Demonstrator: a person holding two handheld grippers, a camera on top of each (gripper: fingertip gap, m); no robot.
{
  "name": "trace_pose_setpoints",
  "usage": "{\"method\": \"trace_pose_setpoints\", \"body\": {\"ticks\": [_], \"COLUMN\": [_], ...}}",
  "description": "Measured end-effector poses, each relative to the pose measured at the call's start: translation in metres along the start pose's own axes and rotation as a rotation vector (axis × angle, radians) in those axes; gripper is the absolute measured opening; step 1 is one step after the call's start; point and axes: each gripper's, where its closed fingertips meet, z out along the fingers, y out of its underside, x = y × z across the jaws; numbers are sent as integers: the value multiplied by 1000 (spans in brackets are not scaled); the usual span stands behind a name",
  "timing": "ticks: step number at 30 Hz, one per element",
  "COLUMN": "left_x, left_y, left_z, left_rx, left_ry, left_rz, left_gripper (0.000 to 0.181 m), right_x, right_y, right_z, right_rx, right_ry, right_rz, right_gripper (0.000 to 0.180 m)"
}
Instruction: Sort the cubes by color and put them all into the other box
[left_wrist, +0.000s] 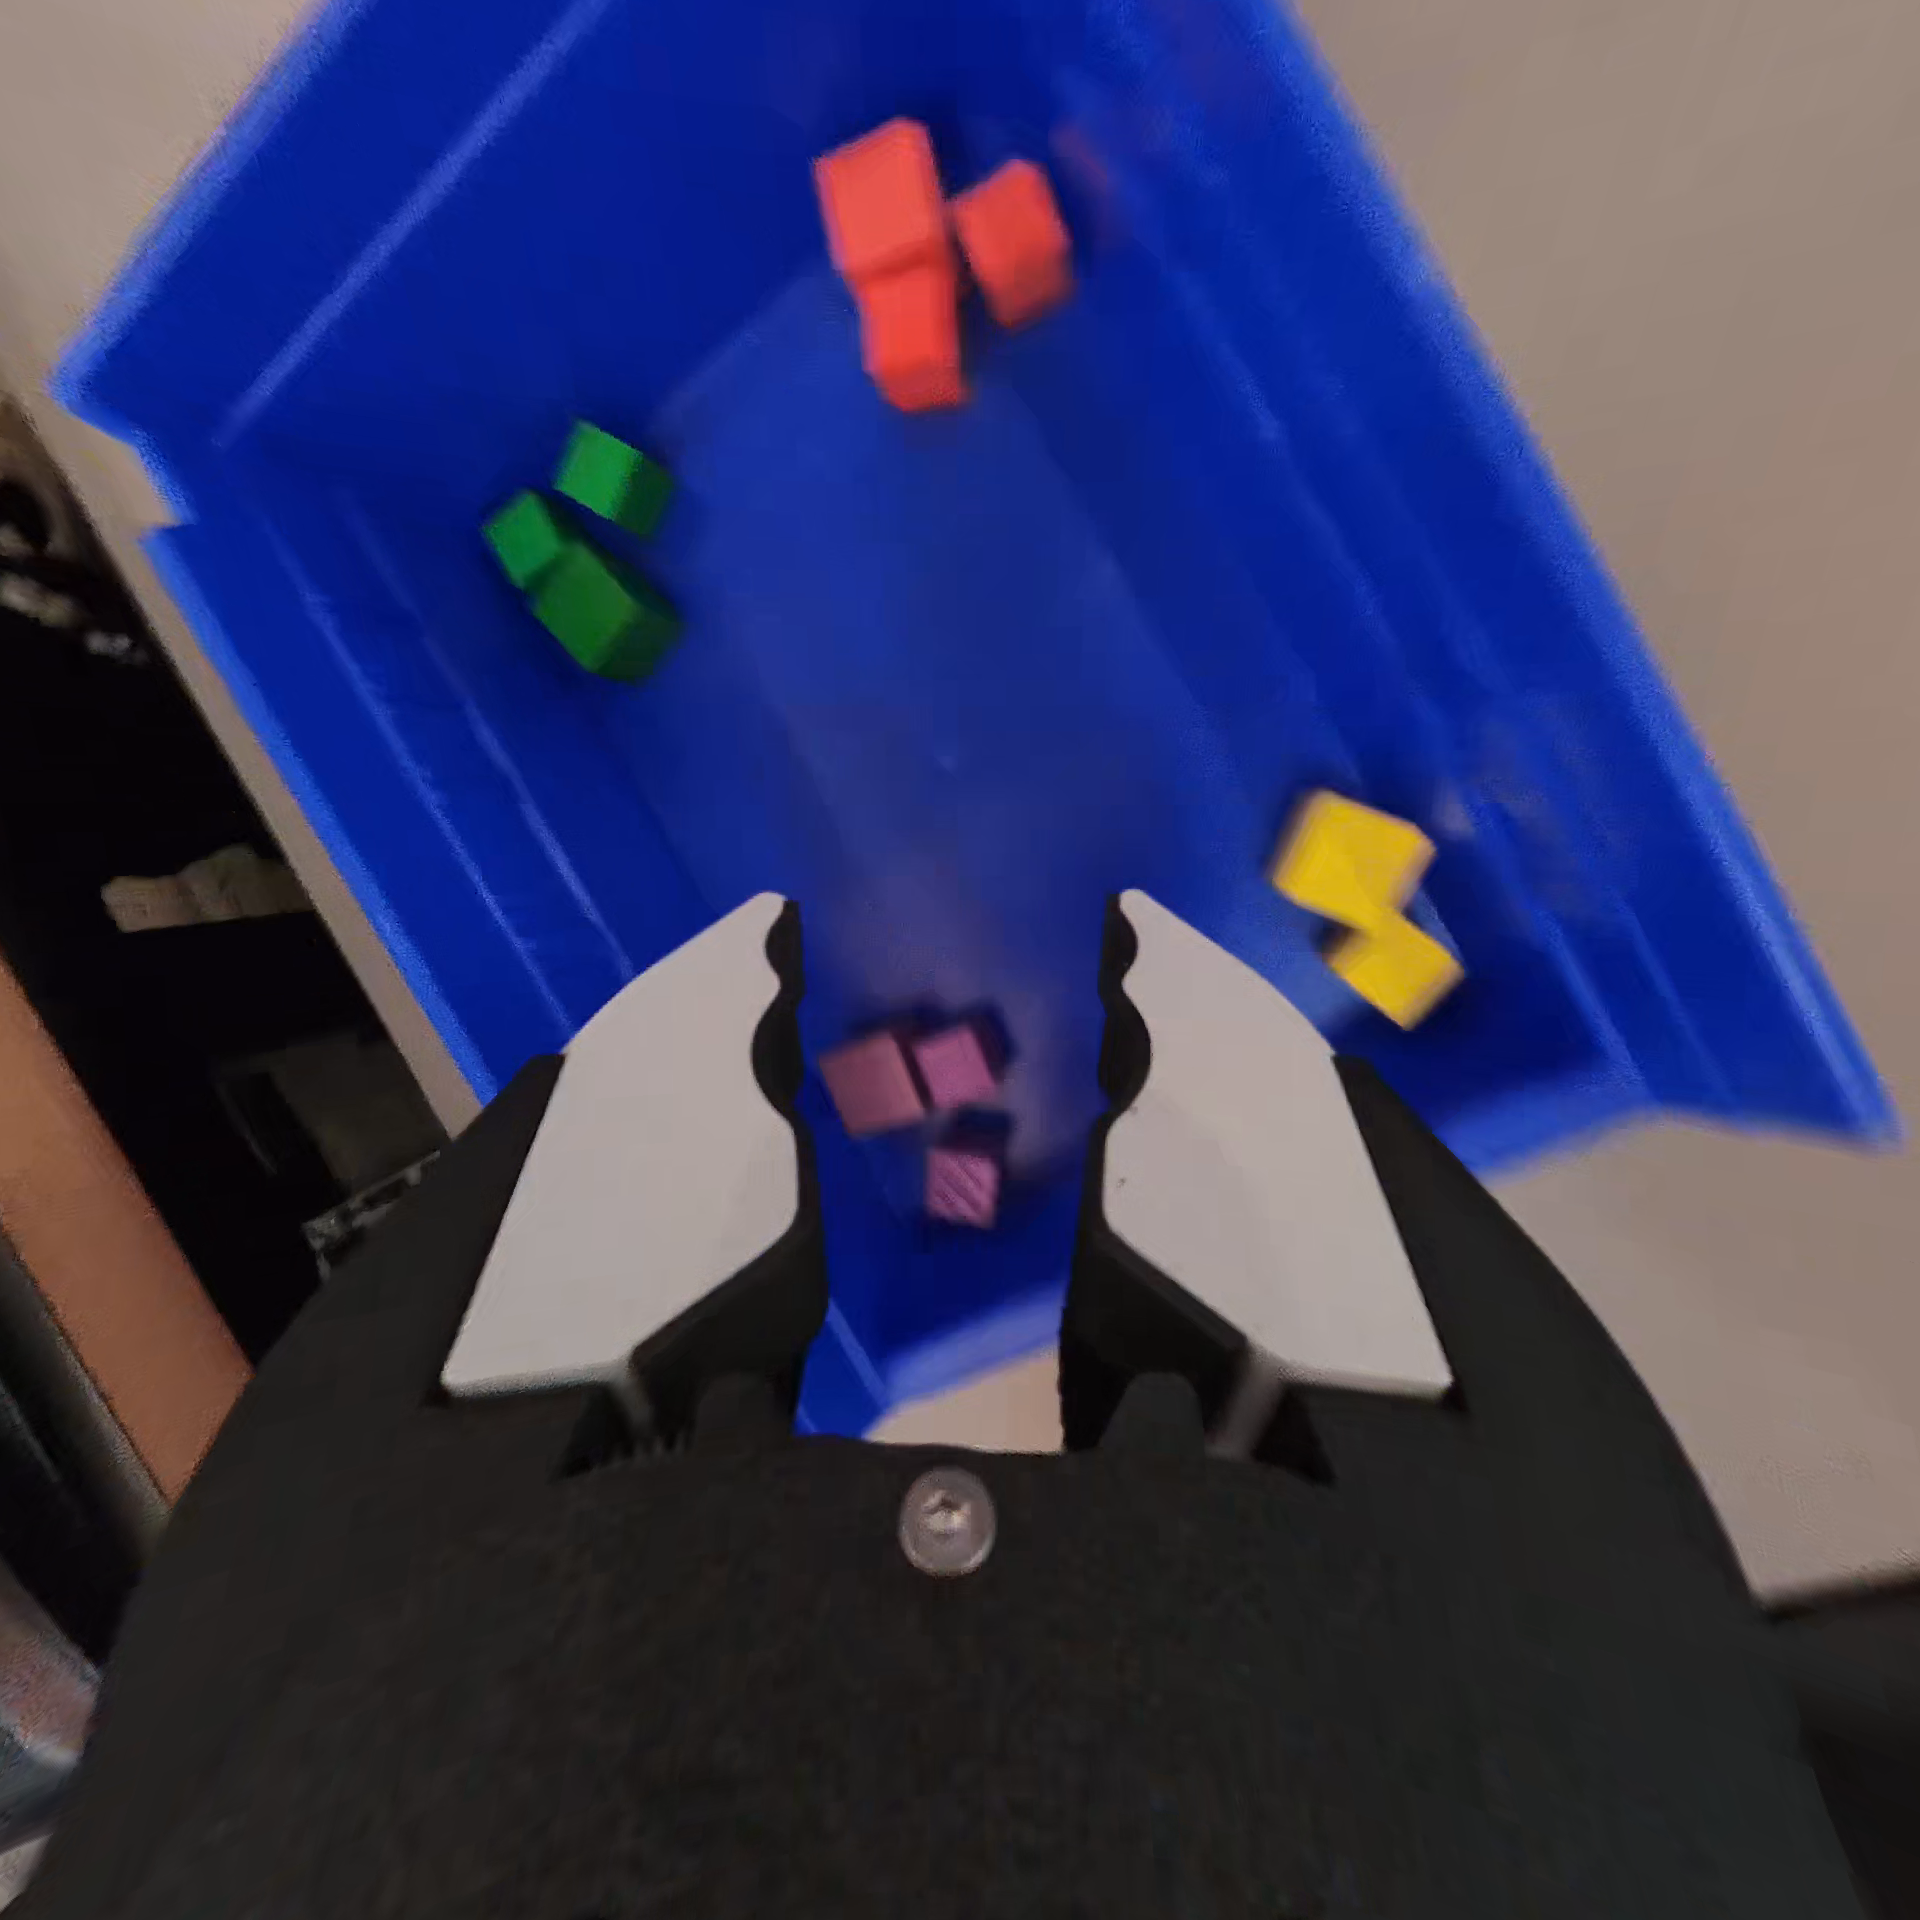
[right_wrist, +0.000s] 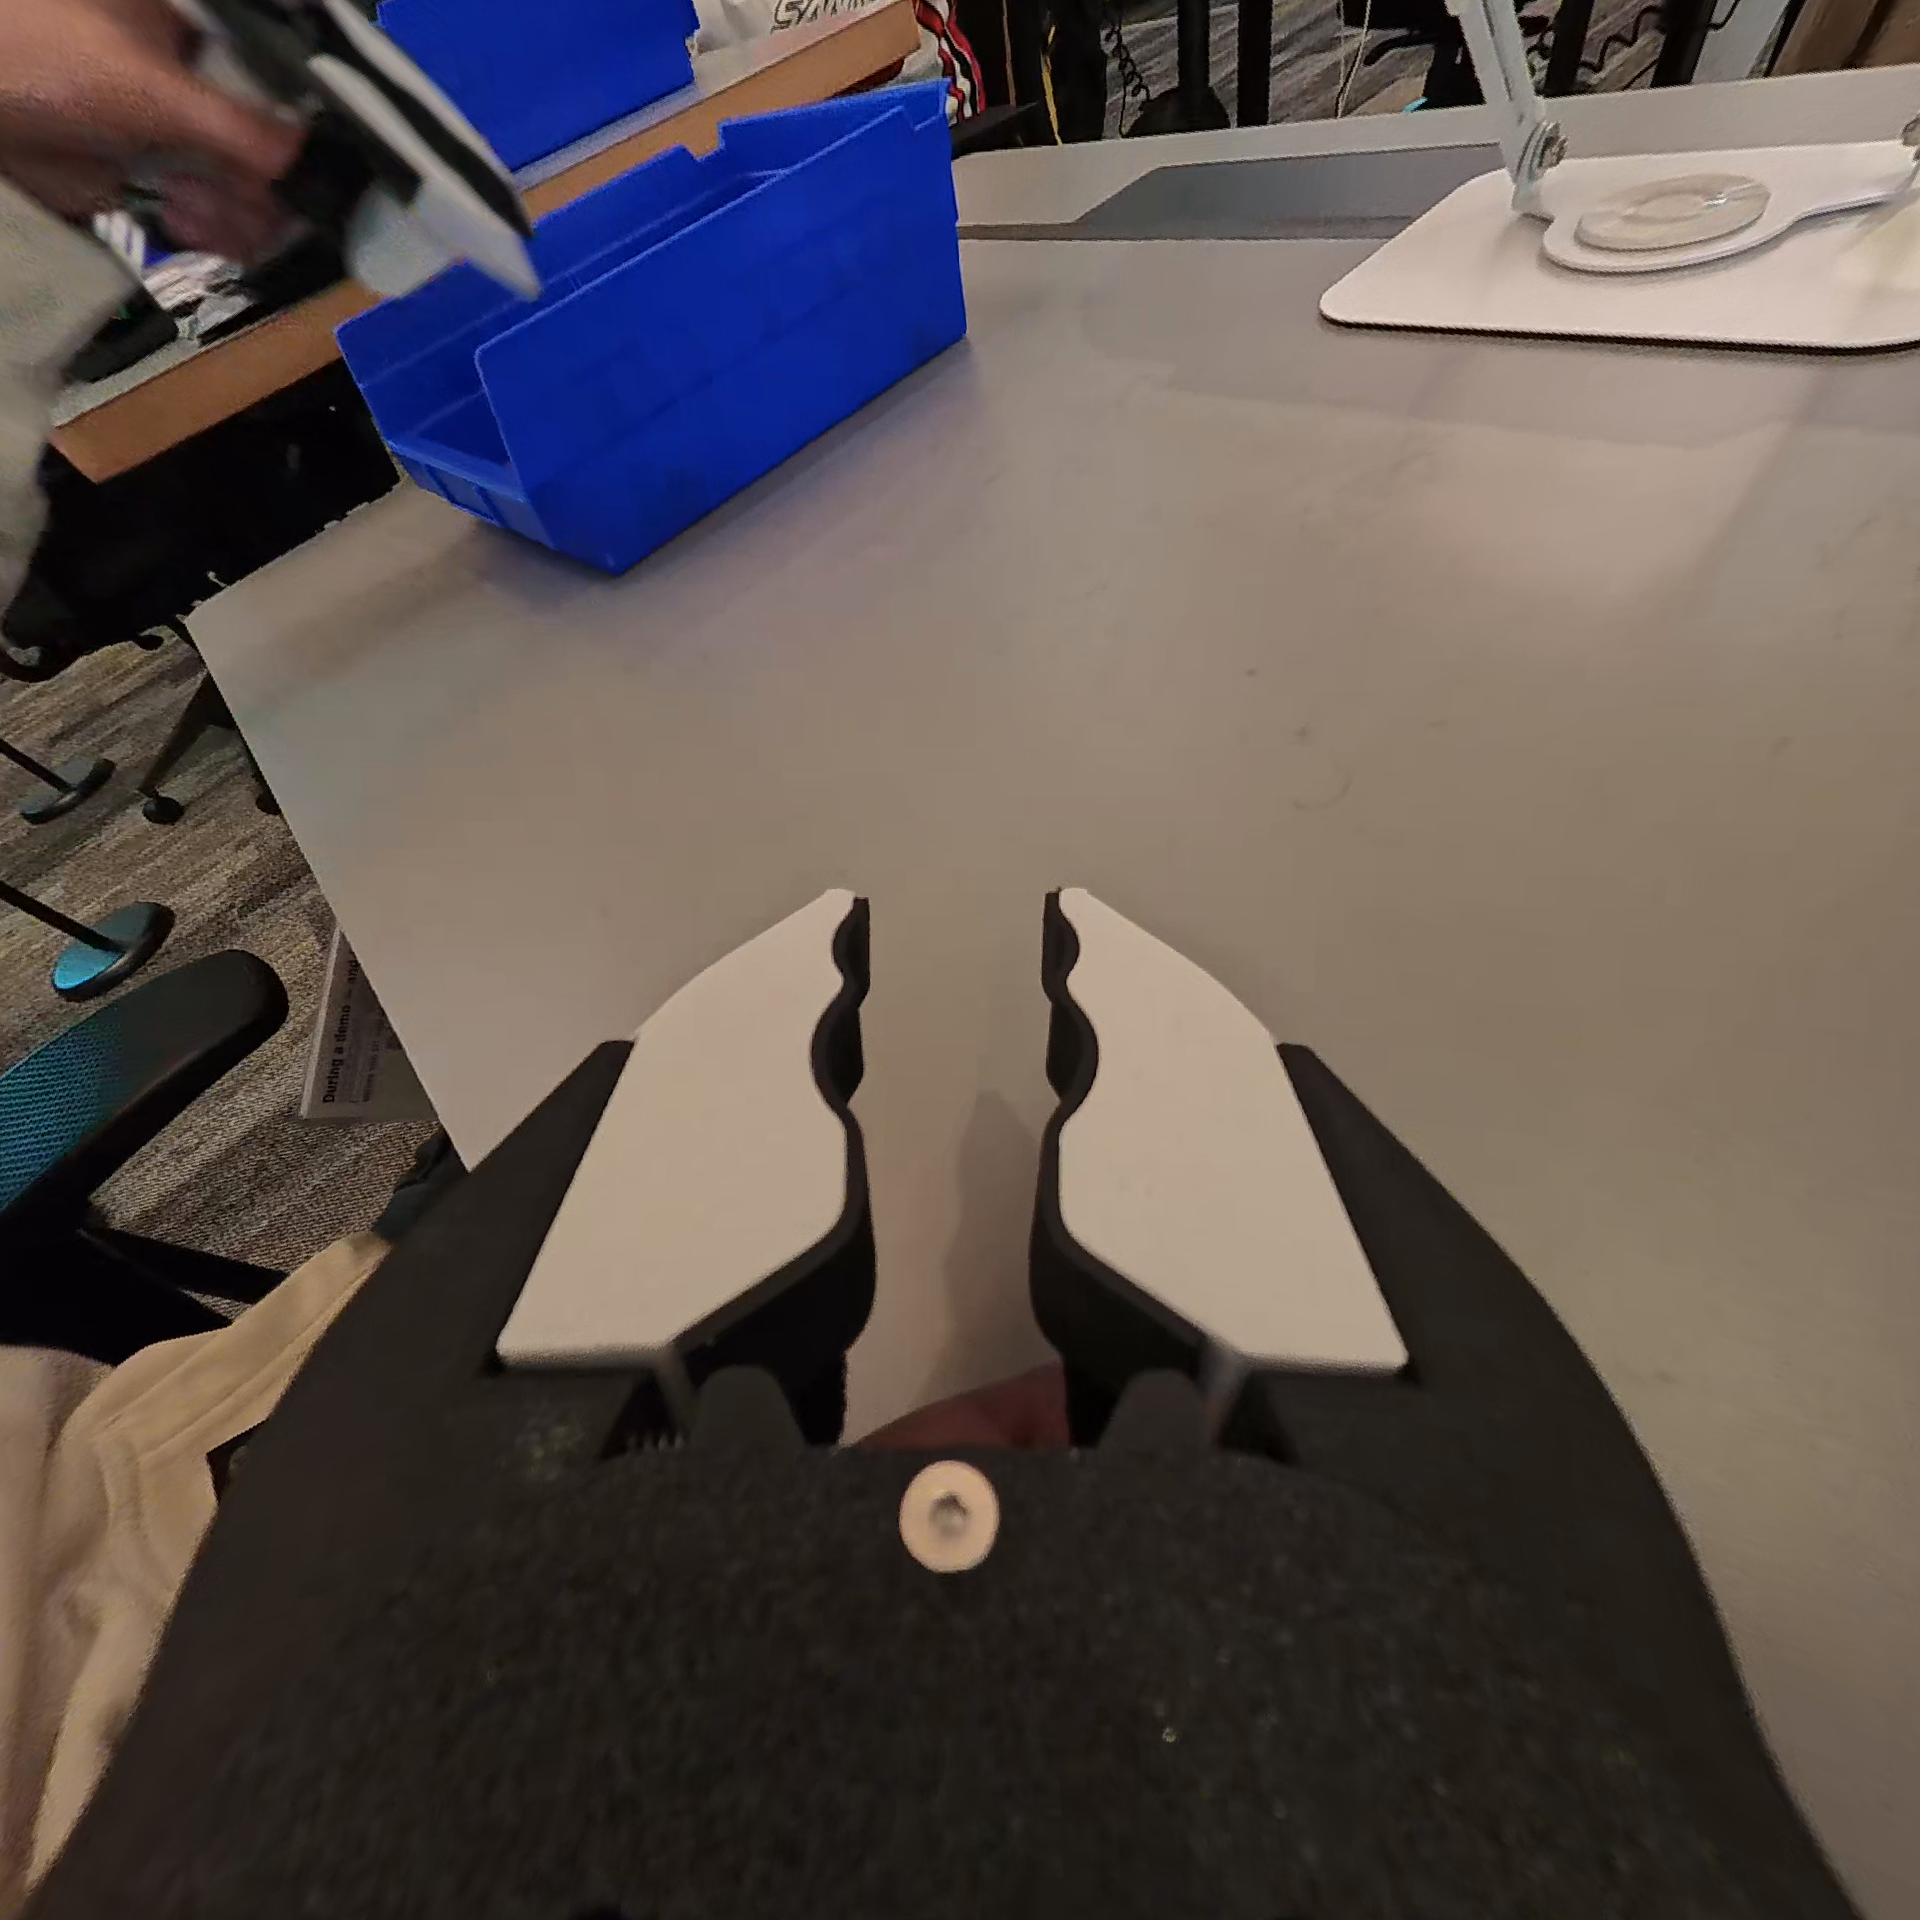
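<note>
Your tabletop (right_wrist: 1351, 675) carries the blue box (left_wrist: 416, 343) near its far left corner, and in it the cubes lie grouped by colour: red cubes (left_wrist: 914, 260) at the far end, green cubes (left_wrist: 582, 561) on the left wall side, yellow cubes (left_wrist: 1361, 904) on the right, purple cubes (left_wrist: 920, 1091) nearest. Your left claw (left_wrist: 951, 935) hangs spread and empty over the purple group; your right claw (right_wrist: 956, 914) is spread, empty, well apart from the box. The left view is blurred: dip now and a finger could knock the groups together.
</note>
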Motion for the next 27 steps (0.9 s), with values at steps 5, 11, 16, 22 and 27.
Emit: {"method": "trace_pose_setpoints", "body": {"ticks": [5, 11, 16, 22, 27], "left_x": [-67, -101, -100, -101, -90], "left_y": [-34, -33, -27, -30, -33], "left_z": [68, 108, 126, 140, 124], "left_rx": [-46, -18, -37, -7, 41], "left_ry": [-104, -213, -232, -242, -190], "left_rz": [-324, -611, -635, -666, -630], "left_gripper": [57, 53, 53, 30, 29], "right_x": [-6, -12, -12, -9, -9], "right_y": [2, 1, 4, 3, -1], "right_z": [1, -5, -11, -16, -18], "right_rx": [-12, -4, -8, -11, -1], "right_ry": [-10, -40, -49, -46, -38], "right_rz": [-14, 9, 3, -2, -12], "right_gripper": [31, 30, 30, 29, 27]}}
